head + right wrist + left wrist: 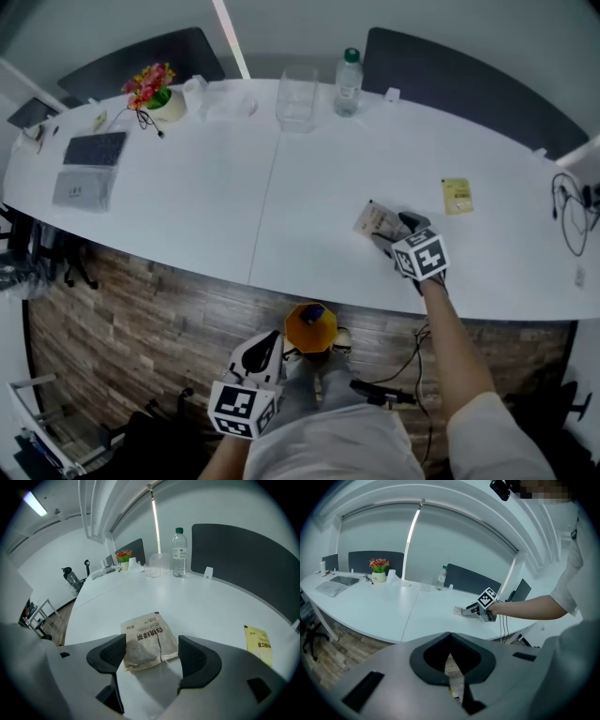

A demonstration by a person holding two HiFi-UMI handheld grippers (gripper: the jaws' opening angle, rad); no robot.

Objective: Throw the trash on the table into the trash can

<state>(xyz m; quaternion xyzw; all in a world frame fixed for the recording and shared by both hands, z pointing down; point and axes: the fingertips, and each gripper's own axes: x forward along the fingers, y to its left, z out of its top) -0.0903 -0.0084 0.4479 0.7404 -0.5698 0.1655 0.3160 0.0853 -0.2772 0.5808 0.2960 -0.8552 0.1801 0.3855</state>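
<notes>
Right claw [152,654] stands open, its jaws flanking the near end of the tan packet [149,641], which lies flat on the white surface [206,606], ungripped; left claw [451,660] is closed.

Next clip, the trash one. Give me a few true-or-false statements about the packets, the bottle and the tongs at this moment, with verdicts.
1. The right tongs are open, with the beige packet lying on the table between their jaws. True.
2. The yellow packet is already in the orange trash can. False: it lies flat on the table, apart from the beige packet.
3. The water bottle lies on its side. False: it stands upright near the table's far edge.
4. The left tongs are off the table, low beside the orange trash can. True.
</notes>
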